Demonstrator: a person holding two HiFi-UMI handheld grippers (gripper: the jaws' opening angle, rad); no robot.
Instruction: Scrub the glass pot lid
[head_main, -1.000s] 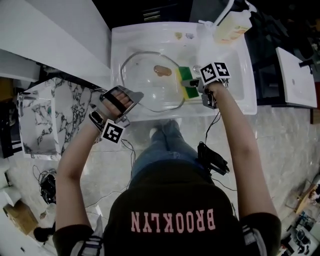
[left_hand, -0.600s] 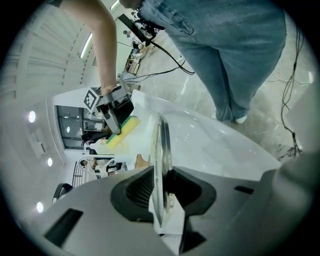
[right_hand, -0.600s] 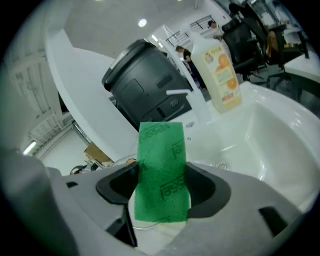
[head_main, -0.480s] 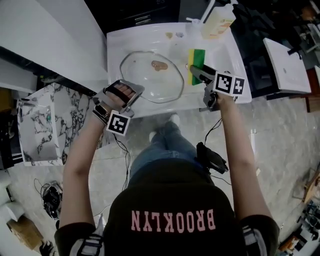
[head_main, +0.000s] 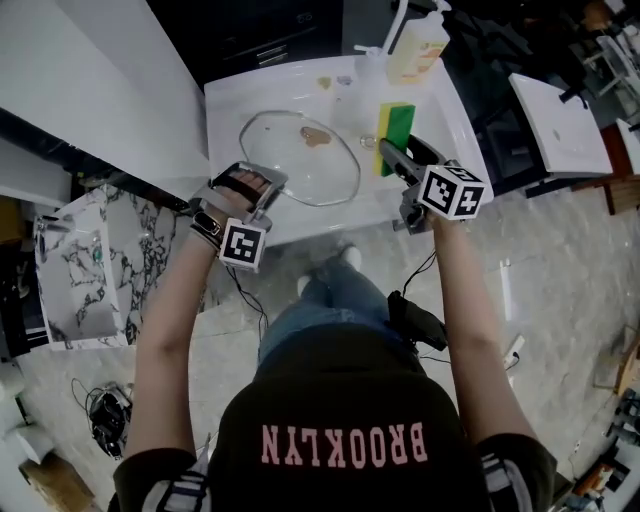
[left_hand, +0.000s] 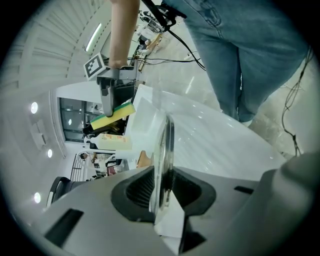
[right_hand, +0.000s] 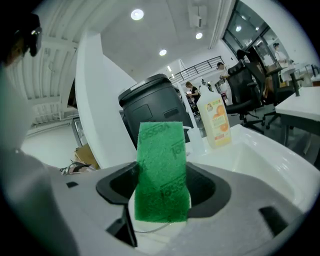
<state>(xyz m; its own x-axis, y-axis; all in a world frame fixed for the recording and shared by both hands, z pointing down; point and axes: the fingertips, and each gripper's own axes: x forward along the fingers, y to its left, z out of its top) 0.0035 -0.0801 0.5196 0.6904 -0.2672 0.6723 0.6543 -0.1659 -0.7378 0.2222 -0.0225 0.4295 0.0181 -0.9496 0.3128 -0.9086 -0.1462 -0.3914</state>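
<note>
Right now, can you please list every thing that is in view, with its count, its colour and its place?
glass pot lid: one, clear, in the sink, near rim held
sponge: one, yellow with a green face, over the sink's right side
soap bottle: one, pale with an orange label, at the sink's back edge
sink: one, white, in front of the person
left gripper: one, grey, shut on the lid's rim
right gripper: one, grey, shut on the sponge
</note>
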